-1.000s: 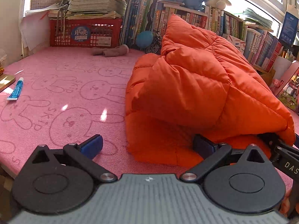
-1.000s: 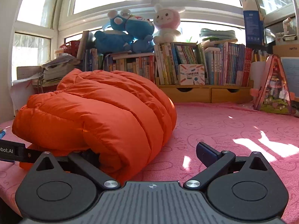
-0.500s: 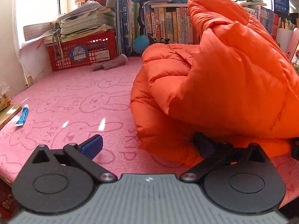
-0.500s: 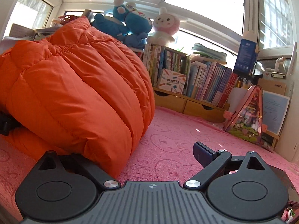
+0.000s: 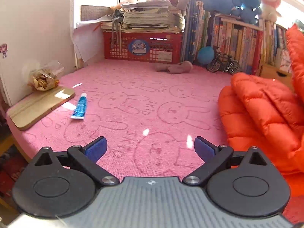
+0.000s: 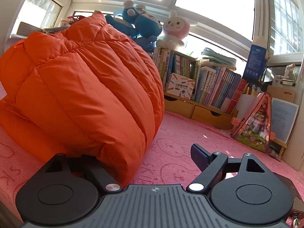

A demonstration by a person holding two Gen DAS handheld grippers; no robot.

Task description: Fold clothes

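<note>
Left gripper [image 5: 150,148] jaws wide apart, nothing between blue pads [image 5: 96,149] — only pink rabbit-print cover [image 5: 133,102] beneath. Orange puffer jacket [image 5: 266,114] just right of its right finger, not touching pads. Blue tube [image 5: 80,106] and wooden board [image 5: 39,106] well left of jacket; red basket [image 5: 142,45] beyond.

Right gripper [image 6: 146,157] jaws closing — jacket [image 6: 85,87] hem bulges between them, left finger hidden under fabric, right finger [image 6: 199,155] clear of it. Jacket lies folded in heap on cover [image 6: 180,138]; bookshelf [image 6: 209,91] behind jacket.
</note>
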